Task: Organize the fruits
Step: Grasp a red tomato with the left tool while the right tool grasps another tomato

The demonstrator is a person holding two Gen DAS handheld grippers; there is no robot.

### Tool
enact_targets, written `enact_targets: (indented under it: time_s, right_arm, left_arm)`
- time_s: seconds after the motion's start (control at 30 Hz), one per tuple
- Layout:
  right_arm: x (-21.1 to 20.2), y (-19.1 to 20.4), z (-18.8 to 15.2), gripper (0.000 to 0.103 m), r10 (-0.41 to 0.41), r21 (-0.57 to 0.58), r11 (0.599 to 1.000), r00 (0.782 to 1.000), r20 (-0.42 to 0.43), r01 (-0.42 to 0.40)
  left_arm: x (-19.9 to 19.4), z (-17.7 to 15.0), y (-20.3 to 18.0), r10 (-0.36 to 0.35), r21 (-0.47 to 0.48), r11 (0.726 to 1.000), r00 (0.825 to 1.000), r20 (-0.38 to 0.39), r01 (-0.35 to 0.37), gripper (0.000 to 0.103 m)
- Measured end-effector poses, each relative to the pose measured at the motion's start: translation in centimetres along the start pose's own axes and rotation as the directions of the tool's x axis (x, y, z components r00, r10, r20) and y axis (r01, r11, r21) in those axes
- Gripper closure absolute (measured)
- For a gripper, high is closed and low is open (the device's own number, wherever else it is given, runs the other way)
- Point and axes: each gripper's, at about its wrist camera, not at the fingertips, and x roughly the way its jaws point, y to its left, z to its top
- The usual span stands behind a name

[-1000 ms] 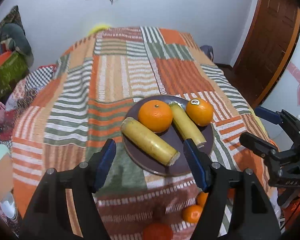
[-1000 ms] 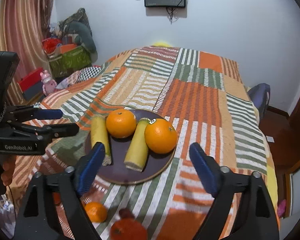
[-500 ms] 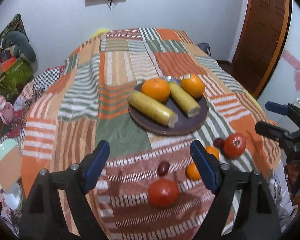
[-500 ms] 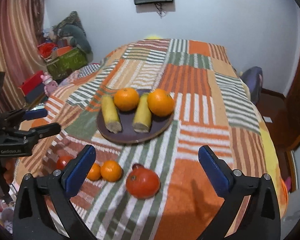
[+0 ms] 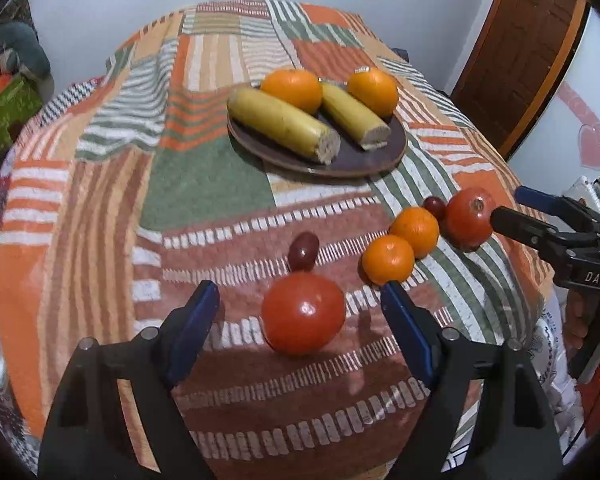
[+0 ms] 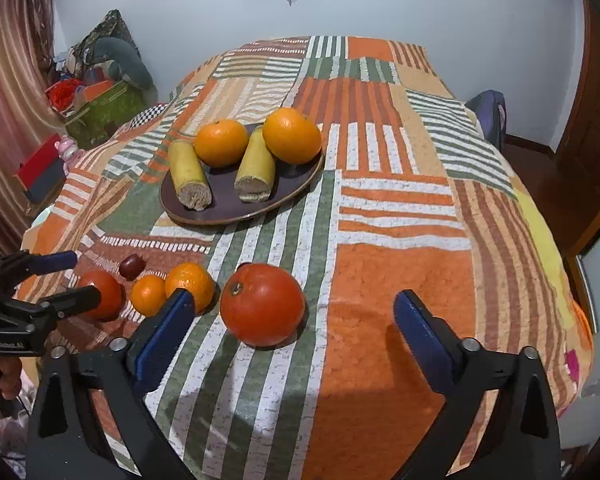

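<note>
Bare patchwork blanket (image 6: 400, 280) lies open to the right of the big tomato (image 6: 262, 304), while toward the plate (image 6: 220, 210) the way on the left is crowded by two small oranges (image 6: 172, 286), a dark plum (image 6: 131, 266) and a second tomato (image 6: 102, 294)

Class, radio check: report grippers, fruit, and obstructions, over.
Left gripper open, empty, at one tomato. Right gripper open, empty, beside another tomato. Plate holds oranges and bananas. Nothing blocking.
</note>
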Motion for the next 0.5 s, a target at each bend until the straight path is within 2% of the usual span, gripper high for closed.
enact_targets:
  time_s: [0.07, 0.2, 0.33, 0.4, 0.5]
  right_arm:
    - [0.2, 0.1, -0.1, 0.019, 0.03, -0.002, 1.0, 1.0, -0.008, -0.03]
    - [0.9, 0.4, -0.2, 0.03, 0.056, -0.015, 0.998, 0.998, -0.028, -0.056]
    - [1.7, 0.6, -0.3, 0.04, 0.081, -0.014, 0.997, 0.995, -0.052, -0.082]
    - [2.2, 0.8, -0.3, 0.051, 0.082, -0.018, 0.996, 0.994, -0.067, -0.083]
    - [2.4, 0.9, -0.4, 0.054, 0.092, -0.022, 0.995, 0.993, -0.072, -0.094]
  left_arm:
    - [0.5, -0.2, 0.2, -0.021, -0.018, 1.0, 1.0, -0.015, 0.021, 0.031]
    - [1.1, -0.4, 0.3, -0.028, -0.032, 0.999, 0.999, -0.026, 0.027, 0.034]
    - [1.6, -0.4, 0.2, -0.036, -0.035, 0.999, 0.999, -0.033, 0.035, 0.044]
    - [1.7, -0.3, 0.1, -0.04, -0.034, 0.999, 0.999, -0.035, 0.039, 0.049]
    - [1.7, -0.2, 0.1, -0.032, -0.026, 0.999, 0.999, -0.028, 0.031, 0.055]
